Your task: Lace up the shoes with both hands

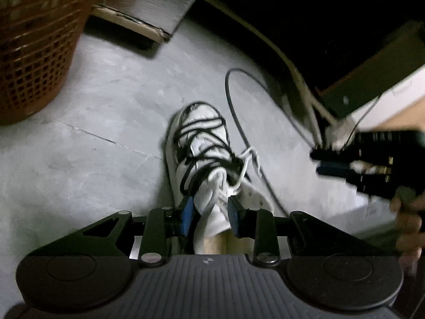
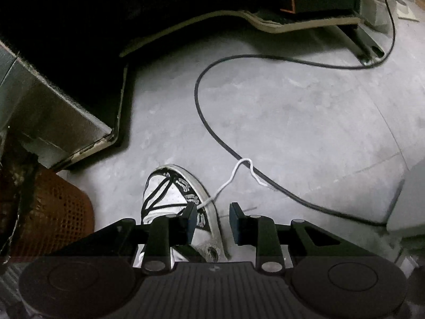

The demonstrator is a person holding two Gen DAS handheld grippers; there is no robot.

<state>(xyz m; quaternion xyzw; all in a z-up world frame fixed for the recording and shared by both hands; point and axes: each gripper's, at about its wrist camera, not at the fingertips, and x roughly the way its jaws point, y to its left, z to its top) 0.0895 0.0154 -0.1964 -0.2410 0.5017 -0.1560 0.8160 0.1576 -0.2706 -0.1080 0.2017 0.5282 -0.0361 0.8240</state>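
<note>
Left gripper [image 1: 209, 214] of yours hangs over the shoe [image 1: 198, 143] with its jaws parted a moderate way, straddling the white tongue or sock at the ankle; the blue pads [image 1: 187, 212] sit on either side and you cannot tell whether they touch the fabric. Nothing is pinched between them. Beyond the fingertips the shoe points away from you on the grey floor [image 1: 93, 101], white with black laces crossing its top. A white lace [image 1: 248, 159] loops out from the shoe's right side. Your right gripper [image 2: 213, 223] is spread about as far, empty, above the shoe's right edge; in the left view it appears at the right [image 1: 320, 163], blurred, held by your hand [image 1: 407, 220], well apart from the shoe. From the right wrist, the white lace runs out past the left pad across the floor and crosses a black cable [image 2: 209, 133]. An orange basket [image 1: 34, 45] stands far left.
</note>
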